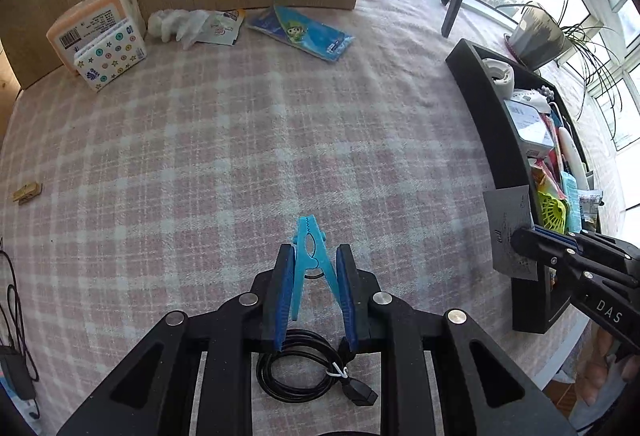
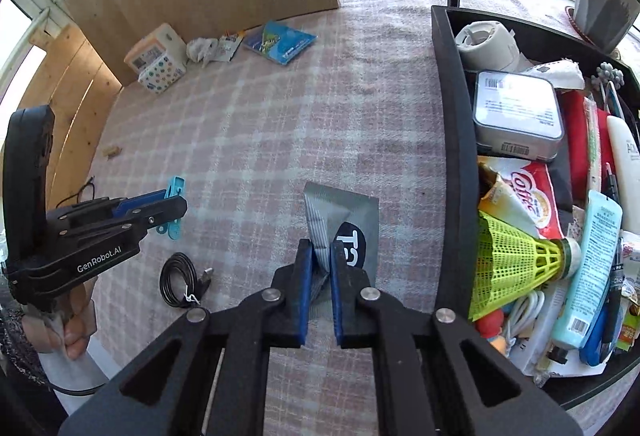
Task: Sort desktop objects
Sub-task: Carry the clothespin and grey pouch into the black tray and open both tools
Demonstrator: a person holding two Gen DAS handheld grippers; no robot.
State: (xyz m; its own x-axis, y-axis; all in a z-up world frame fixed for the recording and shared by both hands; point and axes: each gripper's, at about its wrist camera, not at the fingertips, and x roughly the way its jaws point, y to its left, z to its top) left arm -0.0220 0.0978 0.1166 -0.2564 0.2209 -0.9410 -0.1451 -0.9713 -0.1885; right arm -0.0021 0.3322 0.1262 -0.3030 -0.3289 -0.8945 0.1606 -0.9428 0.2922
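My left gripper (image 1: 313,256) is shut on a light blue clothes peg (image 1: 309,256), held above the pink checked tablecloth (image 1: 224,139). From the right wrist view that left gripper (image 2: 176,201) shows at the left with the peg (image 2: 175,191) sticking out of it. My right gripper (image 2: 321,250) is shut on a grey foil sachet (image 2: 344,215) with a black round label, lifted off the cloth. In the left wrist view the right gripper (image 1: 520,242) holds the sachet (image 1: 510,232) beside the black tray (image 1: 484,103).
The tray (image 2: 454,139) at the right is full of several items, including a yellow shuttlecock (image 2: 516,260) and a white tin (image 2: 516,111). A coiled black cable (image 2: 180,280) lies on the cloth. Tissue packs (image 1: 100,43), a blue packet (image 1: 304,31), a wooden peg (image 1: 27,192) lie further off.
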